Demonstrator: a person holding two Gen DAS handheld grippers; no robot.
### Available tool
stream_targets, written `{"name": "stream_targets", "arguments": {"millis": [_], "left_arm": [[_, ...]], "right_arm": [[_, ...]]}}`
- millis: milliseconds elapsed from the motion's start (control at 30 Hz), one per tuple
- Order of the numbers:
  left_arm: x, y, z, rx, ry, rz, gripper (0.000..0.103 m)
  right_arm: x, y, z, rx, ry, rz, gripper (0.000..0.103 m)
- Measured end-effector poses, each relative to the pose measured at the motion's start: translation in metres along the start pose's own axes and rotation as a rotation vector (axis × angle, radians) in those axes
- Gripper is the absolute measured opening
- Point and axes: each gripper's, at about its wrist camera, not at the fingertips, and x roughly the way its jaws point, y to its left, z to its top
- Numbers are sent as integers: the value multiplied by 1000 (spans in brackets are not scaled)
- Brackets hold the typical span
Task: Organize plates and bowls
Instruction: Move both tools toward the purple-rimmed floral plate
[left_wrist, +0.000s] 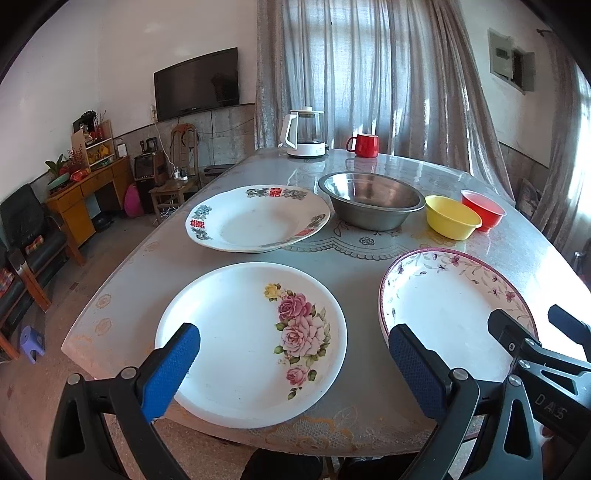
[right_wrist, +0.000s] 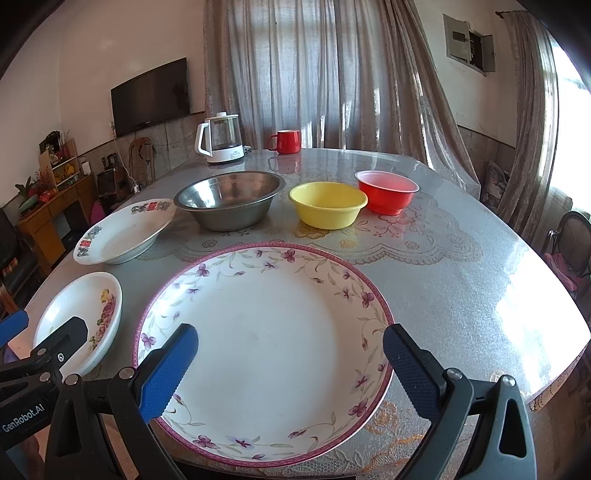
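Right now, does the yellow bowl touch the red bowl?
Cannot tell. In the left wrist view the yellow bowl overlaps the red bowl; in the right wrist view their rims nearly meet, with no clear gap or contact.

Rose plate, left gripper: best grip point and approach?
Take the rose plate by its near rim, coming in low from the table's front edge. It lies flat and that rim sits at the edge, right below the open left gripper, so one finger can slip under.
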Motion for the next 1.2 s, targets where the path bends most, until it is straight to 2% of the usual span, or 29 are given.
{"name": "stream_targets", "arguments": {"millis": [1200], "left_arm": [[-1,-21,1,55,32,-70,103]], "right_arm": [[-5,-19,3,24,-4,14,102]]}}
